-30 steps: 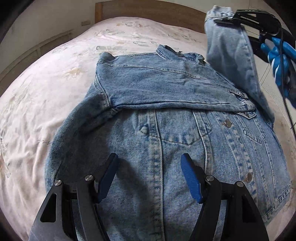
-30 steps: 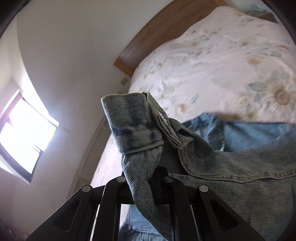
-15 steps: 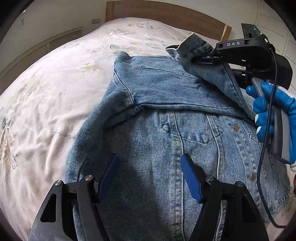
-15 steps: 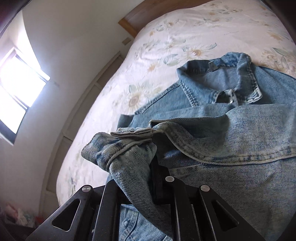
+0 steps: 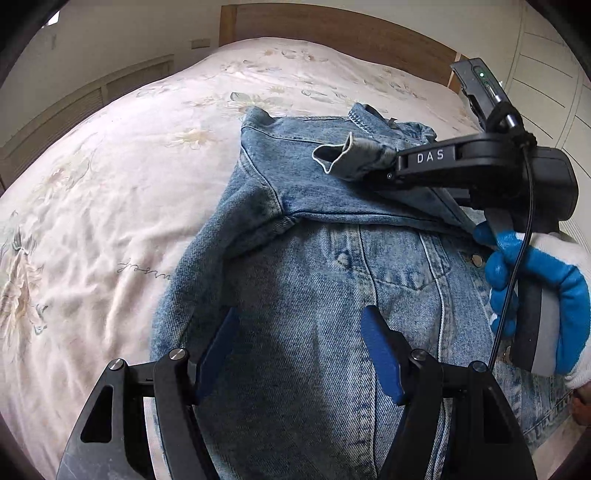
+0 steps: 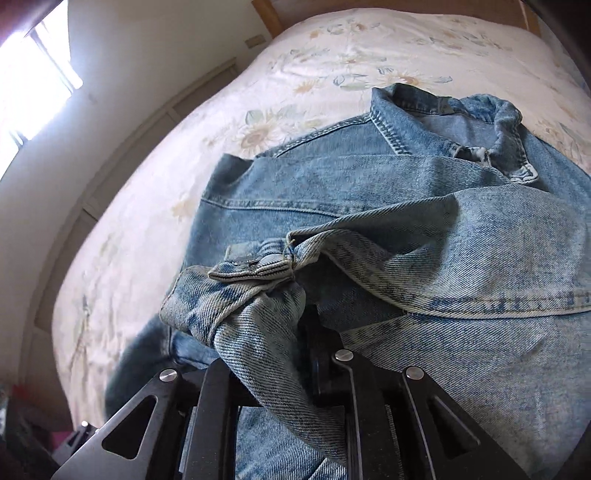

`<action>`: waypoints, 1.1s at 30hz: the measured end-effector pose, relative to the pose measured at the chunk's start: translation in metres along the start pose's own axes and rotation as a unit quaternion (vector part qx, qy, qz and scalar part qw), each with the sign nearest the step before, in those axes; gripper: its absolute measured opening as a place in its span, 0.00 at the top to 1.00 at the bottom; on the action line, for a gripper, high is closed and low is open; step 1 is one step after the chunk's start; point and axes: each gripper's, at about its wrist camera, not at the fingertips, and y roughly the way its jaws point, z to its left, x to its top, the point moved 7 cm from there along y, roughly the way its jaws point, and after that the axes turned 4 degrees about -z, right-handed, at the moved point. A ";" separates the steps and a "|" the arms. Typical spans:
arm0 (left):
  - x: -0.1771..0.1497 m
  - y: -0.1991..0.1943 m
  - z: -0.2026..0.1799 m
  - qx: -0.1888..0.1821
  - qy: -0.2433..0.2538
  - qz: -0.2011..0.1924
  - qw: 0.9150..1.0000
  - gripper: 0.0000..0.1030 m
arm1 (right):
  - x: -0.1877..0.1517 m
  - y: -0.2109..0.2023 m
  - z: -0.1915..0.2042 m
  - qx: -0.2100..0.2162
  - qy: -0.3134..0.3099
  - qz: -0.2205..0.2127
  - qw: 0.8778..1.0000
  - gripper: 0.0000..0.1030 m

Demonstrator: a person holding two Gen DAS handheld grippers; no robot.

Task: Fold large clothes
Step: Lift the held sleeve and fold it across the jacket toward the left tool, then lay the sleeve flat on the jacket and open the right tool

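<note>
A: Where did the faded blue denim jacket (image 5: 317,280) lie?

B: Front up on the cream floral bedspread (image 5: 110,206), its collar (image 6: 454,122) toward the brown wooden headboard (image 5: 332,26). One sleeve was already folded across the chest.

A: And the right gripper (image 5: 384,173)?

B: Its black fingers were clamped on the cuff of the other denim sleeve (image 6: 236,295), holding it above the folded sleeve near the collar. The rest of that sleeve trailed back toward the blue-and-white gloved right hand (image 5: 539,295) on the handle.

A: The left gripper (image 5: 299,350)?

B: Its fingers with blue pads (image 5: 380,350) stood spread apart, holding nothing, over the jacket's lower front. Whether they touched the cloth I couldn't tell.

A: Anything else?

B: A bright window (image 6: 33,74) to the left in the right wrist view.
</note>
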 end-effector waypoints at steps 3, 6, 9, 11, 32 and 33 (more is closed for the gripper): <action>0.003 -0.006 0.000 0.003 -0.002 -0.004 1.000 0.38 | -0.003 -0.002 0.003 -0.011 -0.011 0.009 1.000 0.73; 0.008 -0.010 -0.001 0.004 0.000 -0.011 1.000 0.38 | -0.006 -0.005 0.007 -0.013 -0.025 0.012 1.000 0.67; 0.015 -0.012 -0.003 0.007 -0.001 -0.016 1.000 0.38 | -0.008 -0.015 0.014 0.005 -0.038 0.011 0.999 0.18; 0.019 -0.013 -0.003 0.010 -0.001 -0.019 1.000 0.38 | -0.010 -0.021 0.024 0.005 -0.067 0.008 0.998 0.18; 0.101 0.065 -0.104 -0.021 0.089 -0.029 0.995 0.38 | -0.007 -0.112 -0.135 -0.137 -0.075 -0.029 0.987 0.18; 0.102 0.075 -0.109 -0.024 0.091 -0.023 0.995 0.38 | -0.011 -0.108 -0.139 -0.137 -0.079 -0.025 0.987 0.18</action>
